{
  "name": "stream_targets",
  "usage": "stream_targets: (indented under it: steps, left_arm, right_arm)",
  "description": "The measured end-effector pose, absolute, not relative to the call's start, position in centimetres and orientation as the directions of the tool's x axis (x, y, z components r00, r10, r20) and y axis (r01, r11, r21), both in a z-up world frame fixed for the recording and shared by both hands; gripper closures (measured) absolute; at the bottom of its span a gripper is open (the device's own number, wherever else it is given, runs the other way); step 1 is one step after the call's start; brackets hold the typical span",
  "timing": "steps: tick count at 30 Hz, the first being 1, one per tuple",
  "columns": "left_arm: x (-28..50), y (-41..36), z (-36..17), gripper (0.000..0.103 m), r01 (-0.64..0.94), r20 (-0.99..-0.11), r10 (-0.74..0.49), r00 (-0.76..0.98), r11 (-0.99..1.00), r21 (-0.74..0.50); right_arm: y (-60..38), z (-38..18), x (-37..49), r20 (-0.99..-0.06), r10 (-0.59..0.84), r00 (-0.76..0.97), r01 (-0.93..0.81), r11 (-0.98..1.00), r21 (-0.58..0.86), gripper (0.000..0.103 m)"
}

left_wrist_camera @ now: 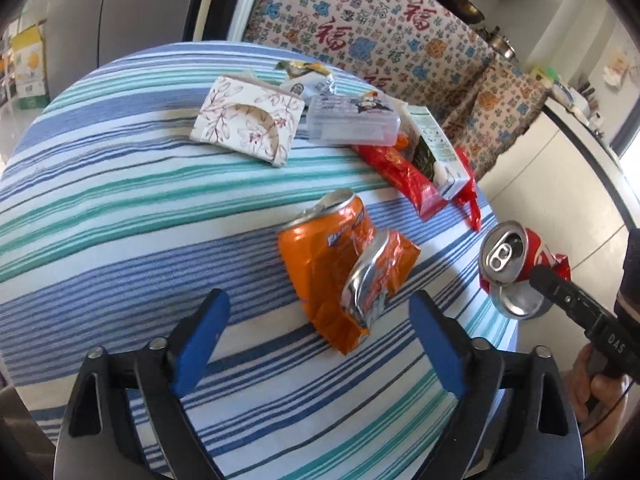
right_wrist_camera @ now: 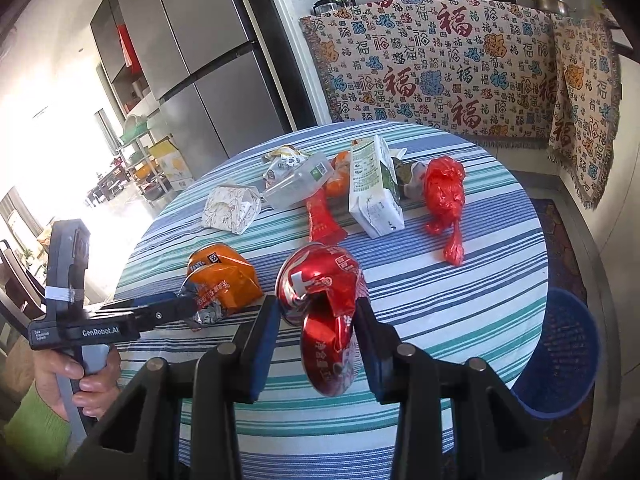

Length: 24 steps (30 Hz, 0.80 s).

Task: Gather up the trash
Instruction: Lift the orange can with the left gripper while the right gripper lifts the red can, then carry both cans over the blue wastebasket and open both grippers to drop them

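A crushed orange can (left_wrist_camera: pixel 320 264) lies on the striped tablecloth (left_wrist_camera: pixel 120 200). My left gripper (left_wrist_camera: pixel 319 298) stands open wide around its near end, and the blue pads (left_wrist_camera: pixel 204 340) do not touch it. The right wrist view has the same orange can (right_wrist_camera: pixel 224 276) at the left. My right gripper (right_wrist_camera: pixel 320 316) is shut on a crushed red can (right_wrist_camera: pixel 320 280), held just above the table's near edge. In the left wrist view that red can (left_wrist_camera: pixel 508 264) hangs off the table's right side, with a black finger (left_wrist_camera: pixel 560 296) on it.
Further back on the table lie a floral paper pouch (left_wrist_camera: pixel 248 124), a clear plastic box (left_wrist_camera: pixel 352 124), a milk carton (right_wrist_camera: pixel 372 188), a red wrapper (right_wrist_camera: pixel 324 220) and a red plastic bag (right_wrist_camera: pixel 444 192). A blue mesh basket (right_wrist_camera: pixel 560 360) stands beside the table at the right.
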<state>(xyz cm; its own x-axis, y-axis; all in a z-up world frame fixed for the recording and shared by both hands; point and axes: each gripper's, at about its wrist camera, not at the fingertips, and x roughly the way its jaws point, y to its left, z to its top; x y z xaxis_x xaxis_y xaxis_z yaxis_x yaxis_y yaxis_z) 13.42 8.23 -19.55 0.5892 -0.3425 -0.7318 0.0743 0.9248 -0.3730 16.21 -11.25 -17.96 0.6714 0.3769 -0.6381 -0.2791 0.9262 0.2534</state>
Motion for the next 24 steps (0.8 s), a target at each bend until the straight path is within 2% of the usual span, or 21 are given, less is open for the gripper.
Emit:
stream_targets:
  steps: [6, 8, 9, 10, 12, 16, 24]
  left_arm:
    - [17.7, 7.0, -19.9, 0.004, 0.257, -0.737, -0.463, 0.492, 0.887, -0.385]
    - [18.1, 6.4, -20.4, 0.007, 0.295, -0.74, -0.487, 0.465, 0.873, -0.389]
    - [17.9, 6.1, -20.3, 0.028, 0.307, -0.74, -0.482, 0.47, 0.875, -0.375]
    - [17.8, 5.9, -20.4, 0.04, 0.324, -0.738, -0.506, 0.447, 0.86, -0.393]
    - [17.5, 5.9, -20.4, 0.042, 0.313, -0.726, -0.525, 0.444, 0.85, -0.423]
    - [16.4, 5.4, -19.9, 0.046, 0.282, -0.728, -0.478, 0.492, 0.878, -0.386]
    - [15.0, 4.3, -16.5, 0.046, 0.176, -0.707, -0.378, 0.597, 0.922, -0.344]
  right_arm:
    - [-11.3, -18.0, 16.2, -0.635, 0.371, 0.678, -0.269, 0.929, 0.255, 0.065]
    - [-11.3, -17.8, 16.1, -0.632, 0.367, 0.683, -0.269, 0.93, 0.25, 0.065]
    - [-11.4, -17.7, 16.0, -0.631, 0.364, 0.685, -0.268, 0.932, 0.246, 0.065]
    - [-11.5, -17.7, 16.0, -0.63, 0.36, 0.688, -0.266, 0.933, 0.243, 0.065]
    - [-11.6, -17.6, 15.9, -0.632, 0.354, 0.689, -0.263, 0.935, 0.237, 0.065]
    - [-11.6, -17.5, 15.8, -0.641, 0.346, 0.685, -0.263, 0.938, 0.226, 0.065]
    - [-12.7, -16.1, 16.1, -0.637, 0.353, 0.686, -0.258, 0.936, 0.241, 0.065]
